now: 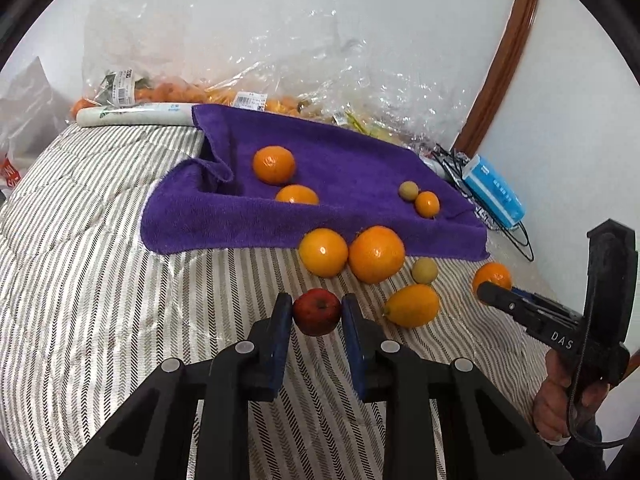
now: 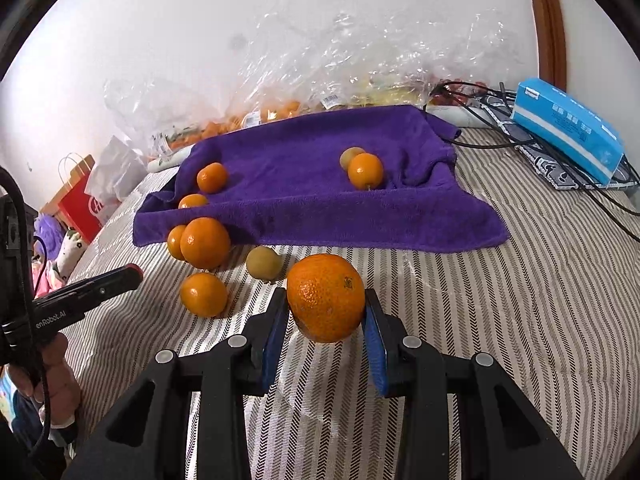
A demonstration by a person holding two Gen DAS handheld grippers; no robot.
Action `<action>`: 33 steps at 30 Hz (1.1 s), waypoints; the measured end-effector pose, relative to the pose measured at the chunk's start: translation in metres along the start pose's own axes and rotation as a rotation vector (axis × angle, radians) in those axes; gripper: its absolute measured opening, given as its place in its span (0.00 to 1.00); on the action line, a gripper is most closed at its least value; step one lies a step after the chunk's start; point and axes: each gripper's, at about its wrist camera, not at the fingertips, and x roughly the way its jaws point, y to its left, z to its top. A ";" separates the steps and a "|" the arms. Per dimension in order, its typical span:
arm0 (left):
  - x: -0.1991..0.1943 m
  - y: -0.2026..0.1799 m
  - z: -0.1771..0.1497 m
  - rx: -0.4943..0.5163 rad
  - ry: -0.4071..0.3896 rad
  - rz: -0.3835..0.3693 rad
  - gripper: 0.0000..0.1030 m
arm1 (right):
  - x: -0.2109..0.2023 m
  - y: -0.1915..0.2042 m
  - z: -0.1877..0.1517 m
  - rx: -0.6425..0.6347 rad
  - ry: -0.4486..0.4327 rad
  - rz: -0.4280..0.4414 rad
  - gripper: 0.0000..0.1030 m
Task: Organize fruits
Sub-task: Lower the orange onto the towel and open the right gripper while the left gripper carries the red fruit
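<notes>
My left gripper [image 1: 316, 309] is shut on a small red apple [image 1: 316, 312], just above the striped cover. In the right wrist view my right gripper [image 2: 326, 305] is shut on a large orange [image 2: 326, 298]. A purple towel [image 1: 360, 184] lies beyond both and carries two oranges [image 1: 274, 164] at its left, plus a small orange [image 1: 427, 204] and a tan fruit [image 1: 409, 191] at its right. Loose fruit sits before the towel: two oranges [image 1: 377, 254], a tan fruit [image 1: 425, 270] and a yellow-orange one [image 1: 412, 306].
Clear plastic bags of fruit [image 1: 200, 92] line the white wall. A blue tissue pack [image 2: 568, 128] and black cables [image 2: 520, 140] lie at the right, a red paper bag [image 2: 80, 204] off the left edge. The striped cover [image 2: 500, 300] stretches right of my right gripper.
</notes>
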 end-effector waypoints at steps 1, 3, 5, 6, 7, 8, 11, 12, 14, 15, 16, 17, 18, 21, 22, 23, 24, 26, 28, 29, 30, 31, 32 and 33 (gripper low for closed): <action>-0.001 0.001 0.000 -0.006 -0.007 -0.001 0.24 | 0.000 0.000 0.000 0.001 -0.002 -0.001 0.35; -0.005 0.004 0.001 -0.020 -0.024 0.000 0.23 | -0.002 0.000 0.000 0.004 -0.011 -0.013 0.35; -0.006 0.006 0.002 -0.032 -0.030 0.007 0.24 | -0.004 0.001 0.000 0.001 -0.022 -0.038 0.35; -0.007 0.007 0.003 -0.039 -0.033 0.006 0.24 | -0.006 0.002 0.000 0.000 -0.027 -0.048 0.35; -0.009 0.008 0.004 -0.051 -0.038 0.009 0.23 | -0.007 0.004 -0.001 0.003 -0.028 -0.043 0.35; -0.011 0.009 0.005 -0.060 -0.042 0.010 0.23 | -0.007 0.005 0.000 0.007 -0.021 -0.028 0.35; -0.017 0.009 0.013 -0.077 -0.047 -0.008 0.23 | -0.008 0.010 0.003 0.007 -0.002 -0.001 0.35; -0.019 0.007 0.018 -0.071 -0.051 -0.007 0.23 | -0.010 0.013 0.006 0.000 -0.005 0.002 0.35; -0.022 0.001 0.029 -0.041 -0.064 -0.008 0.23 | -0.015 0.018 0.014 -0.011 -0.019 0.010 0.35; -0.022 -0.002 0.035 -0.025 -0.070 -0.001 0.23 | -0.017 0.020 0.019 -0.013 -0.027 0.016 0.35; -0.023 -0.005 0.041 -0.015 -0.079 0.001 0.24 | -0.020 0.022 0.026 -0.017 -0.042 0.023 0.35; -0.022 -0.007 0.049 -0.008 -0.092 -0.007 0.24 | -0.022 0.024 0.032 -0.018 -0.055 0.027 0.35; -0.021 -0.008 0.055 -0.007 -0.096 -0.013 0.24 | -0.024 0.025 0.041 -0.018 -0.075 0.030 0.35; -0.014 -0.010 0.074 -0.008 -0.102 -0.004 0.24 | -0.029 0.030 0.063 -0.037 -0.128 0.021 0.35; -0.012 -0.011 0.079 -0.006 -0.106 -0.002 0.24 | -0.030 0.032 0.073 -0.048 -0.154 0.008 0.35; -0.008 -0.011 0.085 -0.002 -0.109 0.004 0.24 | -0.029 0.033 0.080 -0.054 -0.171 0.000 0.35; -0.005 -0.011 0.092 0.004 -0.116 0.012 0.24 | -0.029 0.034 0.087 -0.058 -0.186 -0.004 0.35; 0.001 -0.010 0.103 0.012 -0.122 0.026 0.23 | -0.025 0.035 0.103 -0.060 -0.206 0.002 0.35; 0.008 -0.008 0.116 0.011 -0.132 0.034 0.24 | -0.019 0.035 0.116 -0.062 -0.219 0.010 0.35; 0.012 -0.006 0.121 0.009 -0.140 0.042 0.24 | -0.016 0.034 0.121 -0.066 -0.223 0.013 0.35; 0.015 -0.004 0.123 0.007 -0.146 0.050 0.24 | -0.012 0.036 0.124 -0.069 -0.225 0.016 0.35; 0.020 -0.001 0.124 0.000 -0.155 0.063 0.24 | -0.005 0.035 0.126 -0.068 -0.223 0.017 0.35; 0.023 0.003 0.122 -0.012 -0.160 0.072 0.24 | 0.000 0.034 0.127 -0.065 -0.219 0.020 0.35; 0.026 0.006 0.121 -0.023 -0.161 0.074 0.24 | 0.008 0.033 0.126 -0.059 -0.209 0.026 0.35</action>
